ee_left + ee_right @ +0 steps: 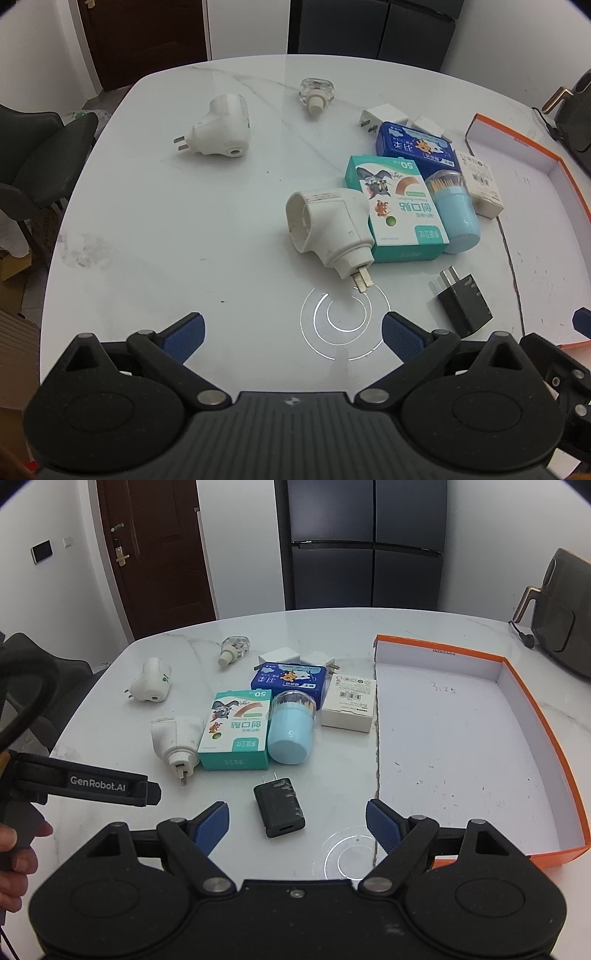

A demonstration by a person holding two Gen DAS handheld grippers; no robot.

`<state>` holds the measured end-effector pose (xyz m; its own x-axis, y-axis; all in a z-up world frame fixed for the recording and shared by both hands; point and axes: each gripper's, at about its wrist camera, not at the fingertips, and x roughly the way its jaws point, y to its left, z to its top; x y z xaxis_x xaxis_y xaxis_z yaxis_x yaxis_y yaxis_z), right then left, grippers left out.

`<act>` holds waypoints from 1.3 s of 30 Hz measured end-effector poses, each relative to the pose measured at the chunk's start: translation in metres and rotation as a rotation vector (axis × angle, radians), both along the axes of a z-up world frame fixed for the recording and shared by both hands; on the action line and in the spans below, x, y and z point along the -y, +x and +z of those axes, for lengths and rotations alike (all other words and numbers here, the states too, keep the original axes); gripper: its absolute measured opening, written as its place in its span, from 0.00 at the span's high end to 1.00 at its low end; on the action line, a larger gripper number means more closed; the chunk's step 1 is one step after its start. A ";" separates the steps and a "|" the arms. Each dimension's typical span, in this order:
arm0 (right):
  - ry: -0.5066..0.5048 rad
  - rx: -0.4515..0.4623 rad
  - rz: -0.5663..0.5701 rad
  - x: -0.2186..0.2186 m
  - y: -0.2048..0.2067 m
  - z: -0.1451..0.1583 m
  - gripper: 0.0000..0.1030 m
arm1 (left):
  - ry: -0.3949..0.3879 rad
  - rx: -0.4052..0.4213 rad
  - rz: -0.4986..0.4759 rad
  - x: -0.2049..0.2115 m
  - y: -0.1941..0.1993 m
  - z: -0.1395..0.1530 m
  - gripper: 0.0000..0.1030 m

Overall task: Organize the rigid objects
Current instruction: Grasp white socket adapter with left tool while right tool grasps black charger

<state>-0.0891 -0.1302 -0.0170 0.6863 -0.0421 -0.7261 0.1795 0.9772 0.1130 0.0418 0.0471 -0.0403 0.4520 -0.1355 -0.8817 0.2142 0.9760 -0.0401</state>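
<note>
ribbed black charger (279,807), glossy marble table (332,627)

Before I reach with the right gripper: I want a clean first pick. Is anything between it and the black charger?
Nothing visible. The black charger lies alone on the table, just ahead of the open right gripper. The green box and blue canister sit beyond it, apart from it.

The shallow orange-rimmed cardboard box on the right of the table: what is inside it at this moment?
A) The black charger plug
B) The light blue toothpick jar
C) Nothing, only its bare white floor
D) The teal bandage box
C: in the right wrist view the shallow orange-rimmed cardboard box shows only a bare white floor with faint handwriting, while the black charger plug lies on the white marble table outside it.
</note>
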 end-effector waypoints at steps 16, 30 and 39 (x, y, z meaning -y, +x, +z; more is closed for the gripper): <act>0.020 -0.008 -0.032 0.009 -0.001 -0.007 0.07 | -0.007 0.066 0.057 0.020 0.046 -0.016 0.00; -0.019 -0.039 -0.009 0.008 0.008 -0.016 0.07 | -0.011 0.071 0.079 0.010 0.077 -0.029 0.00; -0.034 -0.035 0.064 0.001 0.022 -0.023 0.07 | -0.010 0.108 0.057 0.014 0.096 -0.041 0.06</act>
